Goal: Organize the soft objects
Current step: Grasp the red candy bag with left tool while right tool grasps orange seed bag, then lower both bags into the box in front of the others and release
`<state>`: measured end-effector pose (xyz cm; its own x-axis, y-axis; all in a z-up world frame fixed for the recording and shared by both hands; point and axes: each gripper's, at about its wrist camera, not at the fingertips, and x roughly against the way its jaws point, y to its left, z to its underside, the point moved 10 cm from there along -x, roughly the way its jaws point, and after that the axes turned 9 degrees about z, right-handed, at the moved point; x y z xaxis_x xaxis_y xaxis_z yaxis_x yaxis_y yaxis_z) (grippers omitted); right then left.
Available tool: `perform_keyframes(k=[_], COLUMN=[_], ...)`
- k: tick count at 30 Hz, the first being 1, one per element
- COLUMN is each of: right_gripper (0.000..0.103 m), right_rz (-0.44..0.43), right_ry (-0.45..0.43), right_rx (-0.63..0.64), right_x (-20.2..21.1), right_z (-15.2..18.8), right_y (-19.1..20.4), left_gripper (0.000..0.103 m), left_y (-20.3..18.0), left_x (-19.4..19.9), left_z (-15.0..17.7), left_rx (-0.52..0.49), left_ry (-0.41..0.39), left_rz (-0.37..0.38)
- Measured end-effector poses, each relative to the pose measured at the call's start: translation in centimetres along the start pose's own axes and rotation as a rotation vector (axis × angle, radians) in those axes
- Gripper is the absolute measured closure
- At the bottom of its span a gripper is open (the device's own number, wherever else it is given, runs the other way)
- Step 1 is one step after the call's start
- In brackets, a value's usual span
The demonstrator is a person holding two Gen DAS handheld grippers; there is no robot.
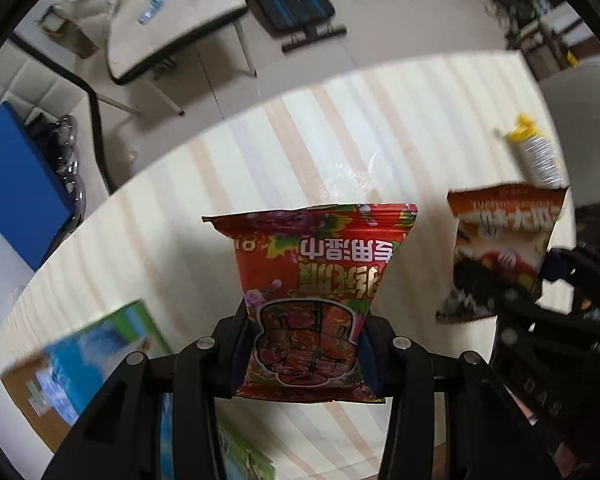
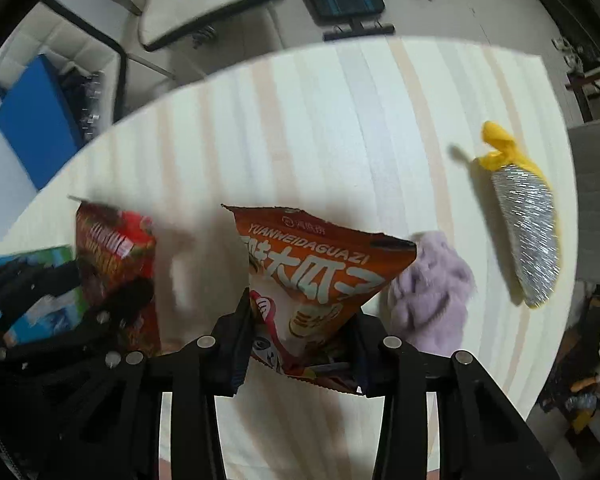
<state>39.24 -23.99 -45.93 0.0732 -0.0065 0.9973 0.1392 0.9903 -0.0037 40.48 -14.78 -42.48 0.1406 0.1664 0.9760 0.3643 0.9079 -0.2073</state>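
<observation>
Orange packet (image 2: 320, 280), base hidden behind right gripper (image 2: 300, 344)

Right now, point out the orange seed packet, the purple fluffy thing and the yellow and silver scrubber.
Orange seed packet (image 2: 312, 264), right wrist view, printed front.
Purple fluffy thing (image 2: 428, 292), right wrist view, middle.
Yellow and silver scrubber (image 2: 528, 228), right wrist view, silver body.

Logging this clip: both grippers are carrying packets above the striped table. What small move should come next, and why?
Probably lower the left gripper toward the blue-green box to set down the red floral packet. Both grippers are loaded: the right gripper holds the orange seed packet, so neither can pick up the purple fuzzy item or the yellow-and-silver scrubber lying on the table.
</observation>
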Motion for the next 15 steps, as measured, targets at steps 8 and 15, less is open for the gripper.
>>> perform_keyframes(k=[8,15], right_gripper=[0.060,0.060], right_rz=[-0.140,-0.336], right_ry=[-0.145,-0.176], right_rx=[0.059,0.151], right_x=[9.4,14.8], right_z=[6.5,14.6], right_y=[4.9,16.3], left_gripper=[0.062,0.062], left_y=[3.9,11.4], left_x=[11.5,15.6], left_z=[7.4,18.3], left_rx=[0.043,0.168], left_ry=[-0.252,-0.281], left_rz=[-0.016,-0.015])
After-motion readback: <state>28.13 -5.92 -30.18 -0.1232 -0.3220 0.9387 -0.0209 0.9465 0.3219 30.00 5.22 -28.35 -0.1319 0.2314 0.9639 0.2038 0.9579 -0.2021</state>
